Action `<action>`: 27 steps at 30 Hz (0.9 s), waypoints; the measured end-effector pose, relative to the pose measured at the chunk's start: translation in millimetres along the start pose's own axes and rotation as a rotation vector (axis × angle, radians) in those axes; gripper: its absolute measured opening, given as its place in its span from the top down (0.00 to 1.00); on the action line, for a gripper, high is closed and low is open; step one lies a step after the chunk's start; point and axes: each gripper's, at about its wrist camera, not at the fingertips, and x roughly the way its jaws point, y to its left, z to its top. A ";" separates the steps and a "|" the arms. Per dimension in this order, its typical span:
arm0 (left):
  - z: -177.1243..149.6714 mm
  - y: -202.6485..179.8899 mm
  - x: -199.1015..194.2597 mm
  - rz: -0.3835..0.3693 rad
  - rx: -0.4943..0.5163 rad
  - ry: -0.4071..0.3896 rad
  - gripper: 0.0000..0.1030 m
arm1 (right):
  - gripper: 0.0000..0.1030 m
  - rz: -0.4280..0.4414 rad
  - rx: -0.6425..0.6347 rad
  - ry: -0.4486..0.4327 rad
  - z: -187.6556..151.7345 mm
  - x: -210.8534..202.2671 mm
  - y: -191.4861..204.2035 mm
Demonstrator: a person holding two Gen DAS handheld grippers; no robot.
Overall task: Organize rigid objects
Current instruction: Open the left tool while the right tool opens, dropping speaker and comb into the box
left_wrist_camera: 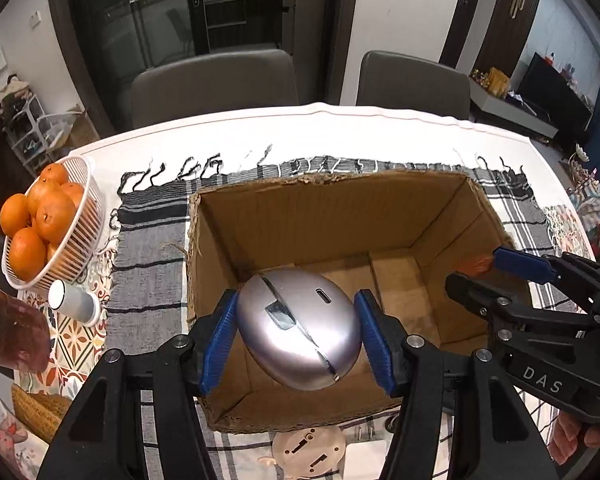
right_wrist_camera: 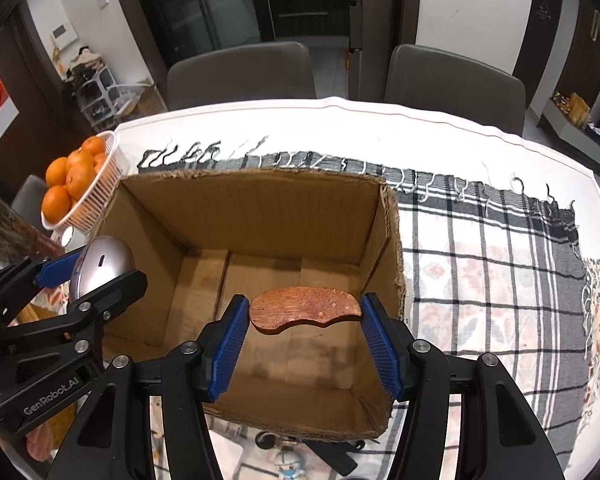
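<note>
Left wrist view: cardboard box (left_wrist_camera: 440, 216) empty, left hand-held gripper (left_wrist_camera: 296, 332) clamps silver mouse (left_wrist_camera: 300, 328) above it, right hand-held gripper (right_wrist_camera: 304, 316) grips wooden piece (right_wrist_camera: 304, 310); neither dropped yet.

"DAS" stands in white letters on the right gripper (left_wrist_camera: 476, 276) body; "GenRobot.AI" stands in white on the left gripper (right_wrist_camera: 96, 272) body.

White basket (left_wrist_camera: 85, 216) of oranges (left_wrist_camera: 54, 216) beside a checked cloth (right_wrist_camera: 480, 240); two grey chairs (left_wrist_camera: 216, 80).
</note>
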 end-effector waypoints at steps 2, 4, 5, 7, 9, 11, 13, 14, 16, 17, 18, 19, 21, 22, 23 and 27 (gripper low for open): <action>-0.9 0.1 -1.8 0.016 -0.001 -0.013 0.42 | 0.41 -0.008 -0.007 0.004 -1.5 0.8 0.7; -2.6 0.4 -5.8 0.017 -0.005 -0.025 0.40 | 0.40 -0.011 -0.011 0.005 -2.0 0.2 1.3; -2.3 1.2 -6.8 0.016 -0.006 -0.028 0.40 | 0.40 -0.014 -0.008 0.006 -2.9 0.0 1.1; -5.0 1.7 -11.1 0.022 -0.010 -0.041 0.40 | 0.40 -0.010 -0.002 0.002 -3.9 -1.8 1.1; -7.3 2.7 -15.4 0.024 -0.013 -0.054 0.40 | 0.40 -0.006 0.001 -0.004 -5.9 -4.1 1.4; -10.8 4.1 -20.4 0.023 -0.022 -0.065 0.40 | 0.40 -0.004 0.003 -0.013 -8.2 -7.3 2.4; -13.9 4.5 -25.8 0.020 -0.024 -0.078 0.40 | 0.40 -0.002 0.007 -0.029 -11.0 -12.0 3.6; -15.5 4.2 -29.0 0.021 -0.024 -0.084 0.40 | 0.40 -0.002 0.007 -0.039 -12.1 -14.9 4.7; -19.1 5.2 -36.5 0.020 -0.026 -0.098 0.40 | 0.40 -0.006 0.008 -0.060 -14.5 -21.1 7.4; -21.5 5.6 -41.0 0.020 -0.028 -0.108 0.40 | 0.40 -0.011 0.008 -0.078 -16.7 -26.4 8.6; -23.6 5.8 -44.2 0.021 -0.029 -0.115 0.39 | 0.40 -0.014 0.009 -0.087 -17.4 -29.7 9.9; -26.4 6.5 -48.7 0.023 -0.032 -0.126 0.39 | 0.40 -0.016 0.008 -0.096 -17.9 -33.1 11.0; -31.7 6.9 -55.5 0.025 -0.032 -0.140 0.39 | 0.40 -0.029 0.008 -0.126 -21.6 -43.5 14.1; -35.6 7.6 -59.7 0.027 -0.034 -0.146 0.38 | 0.40 -0.036 0.005 -0.137 -23.1 -47.5 15.7; -37.8 7.7 -62.0 0.025 -0.037 -0.149 0.38 | 0.40 -0.041 0.001 -0.147 -24.8 -52.0 17.5; -53.8 8.9 -74.5 0.033 -0.047 -0.179 0.38 | 0.40 -0.040 -0.013 -0.166 -33.0 -66.1 23.8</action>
